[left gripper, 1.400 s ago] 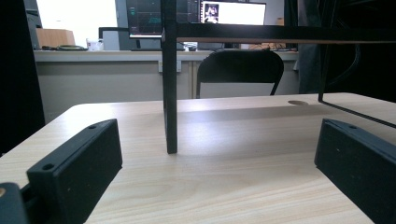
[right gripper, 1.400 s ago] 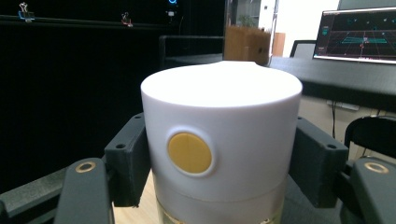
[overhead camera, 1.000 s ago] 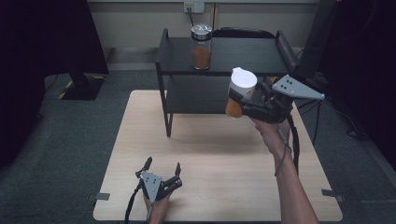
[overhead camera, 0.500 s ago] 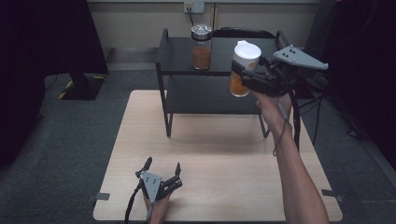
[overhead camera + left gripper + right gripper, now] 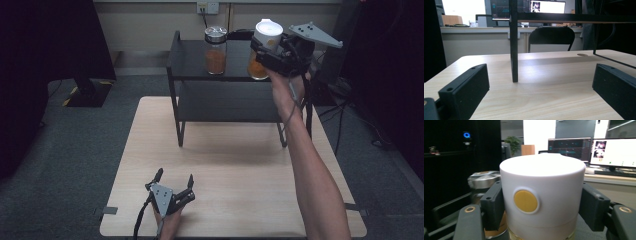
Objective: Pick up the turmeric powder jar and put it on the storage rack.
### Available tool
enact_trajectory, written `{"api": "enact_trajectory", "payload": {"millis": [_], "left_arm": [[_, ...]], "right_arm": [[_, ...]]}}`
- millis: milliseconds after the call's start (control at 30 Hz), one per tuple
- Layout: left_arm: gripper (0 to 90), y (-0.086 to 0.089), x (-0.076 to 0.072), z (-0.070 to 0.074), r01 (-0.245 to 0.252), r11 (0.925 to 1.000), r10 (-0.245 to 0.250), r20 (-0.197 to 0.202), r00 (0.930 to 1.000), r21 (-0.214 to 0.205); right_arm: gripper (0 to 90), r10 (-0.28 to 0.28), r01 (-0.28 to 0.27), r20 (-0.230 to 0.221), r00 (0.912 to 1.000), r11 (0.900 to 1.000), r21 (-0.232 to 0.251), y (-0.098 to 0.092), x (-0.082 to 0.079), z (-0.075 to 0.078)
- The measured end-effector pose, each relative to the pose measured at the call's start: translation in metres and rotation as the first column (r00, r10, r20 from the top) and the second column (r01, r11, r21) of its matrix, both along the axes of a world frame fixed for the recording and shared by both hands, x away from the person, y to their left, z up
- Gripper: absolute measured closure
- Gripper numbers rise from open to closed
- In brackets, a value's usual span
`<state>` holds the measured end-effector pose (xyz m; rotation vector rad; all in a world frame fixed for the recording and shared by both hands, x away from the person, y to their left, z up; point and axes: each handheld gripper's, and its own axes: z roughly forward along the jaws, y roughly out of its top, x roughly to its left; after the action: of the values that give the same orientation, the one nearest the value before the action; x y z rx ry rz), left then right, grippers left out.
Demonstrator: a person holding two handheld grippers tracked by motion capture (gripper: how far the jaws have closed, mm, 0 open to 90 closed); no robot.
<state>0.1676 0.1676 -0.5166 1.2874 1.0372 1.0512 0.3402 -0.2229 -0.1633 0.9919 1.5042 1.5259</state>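
even overhead light, dark edges, bright monitor glare.

Noted black metal rack [image 5: 225,75] standing on light wooden table [image 5: 225,165]; one rack leg [image 5: 514,50] planted ahead of the left fingers [image 5: 466,87], in line with the gap between them. Logged glass jar with metal lid [image 5: 216,50], orange contents, upright on rack's top shelf, just beside the right fingers [image 5: 492,205], partly hidden behind one of them. Seen black chair [image 5: 551,37] beyond table's far edge, well past the left fingers. Recorded lit monitors [image 5: 614,152] and potted plant [image 5: 514,145] far behind the right fingers. Noted wall socket [image 5: 207,7] behind rack, grey carpet [image 5: 75,150] around table.
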Motion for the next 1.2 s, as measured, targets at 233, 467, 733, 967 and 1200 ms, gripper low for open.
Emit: {"api": "enact_trajectory", "payload": {"millis": [233,467,733,967,1200], "left_arm": [[0.3,0.000,0.000,0.000,0.000,1.0000,0.000,0.000,1.0000,0.000],[0.3,0.000,0.000,0.000,0.000,1.0000,0.000,0.001,1.0000,-0.001],[0.4,0.000,0.000,0.000,-0.001,1.0000,0.001,0.000,1.0000,0.000],[0.4,0.000,0.000,0.000,-0.001,1.0000,0.001,-0.001,1.0000,0.000],[0.4,-0.001,0.000,0.000,-0.004,1.0000,0.004,0.000,1.0000,0.001]], "right_arm": [[29.9,-0.045,0.045,-0.027,0.9986,0.9989,-0.010,0.012,0.018,0.003],[29.9,-0.059,0.059,-0.032,0.9977,0.9981,-0.020,0.019,0.028,-0.001],[29.9,-0.070,0.070,-0.014,0.9974,0.9970,-0.032,0.023,0.028,-0.005],[29.4,-0.068,0.067,-0.022,0.9975,0.9976,-0.017,0.022,0.031,-0.005],[3.8,-0.100,0.100,0.007,0.9950,0.9949,-0.013,0.029,0.026,-0.009]]}}
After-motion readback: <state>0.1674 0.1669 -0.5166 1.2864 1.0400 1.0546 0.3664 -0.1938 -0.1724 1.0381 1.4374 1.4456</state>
